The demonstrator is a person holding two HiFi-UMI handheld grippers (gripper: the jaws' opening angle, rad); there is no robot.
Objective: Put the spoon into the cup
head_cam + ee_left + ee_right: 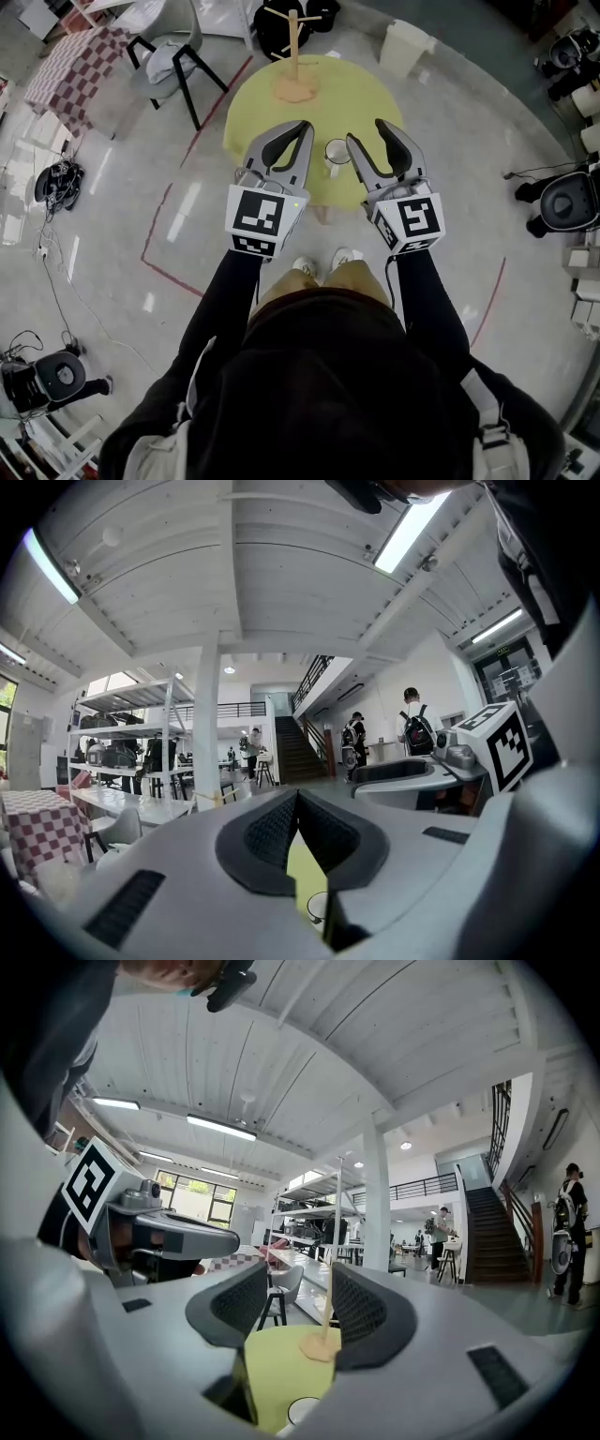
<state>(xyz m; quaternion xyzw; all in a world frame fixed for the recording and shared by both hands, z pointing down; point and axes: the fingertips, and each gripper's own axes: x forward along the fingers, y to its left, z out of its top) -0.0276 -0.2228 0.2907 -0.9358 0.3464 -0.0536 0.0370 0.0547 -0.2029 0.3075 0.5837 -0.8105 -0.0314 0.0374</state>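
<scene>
A white cup (336, 157) stands on the round yellow-green table (262, 103), near its front edge. Both grippers hover above that edge, with the cup between them. My left gripper (305, 127) is shut, its tips touching and nothing held; in its own view (296, 799) the cup's rim (319, 907) shows below the jaws. My right gripper (366, 131) is open and empty; through its gap (300, 1288) I see the table (277, 1363) and the cup's rim (302, 1410). No spoon shows in any view.
A wooden mug tree (295, 84) stands at the table's far side, also seen as the mug tree (323, 1340). On the floor around are a grey chair (173, 52), a checkered table (75, 61), a white bin (405, 45) and wheeled bases (570, 202).
</scene>
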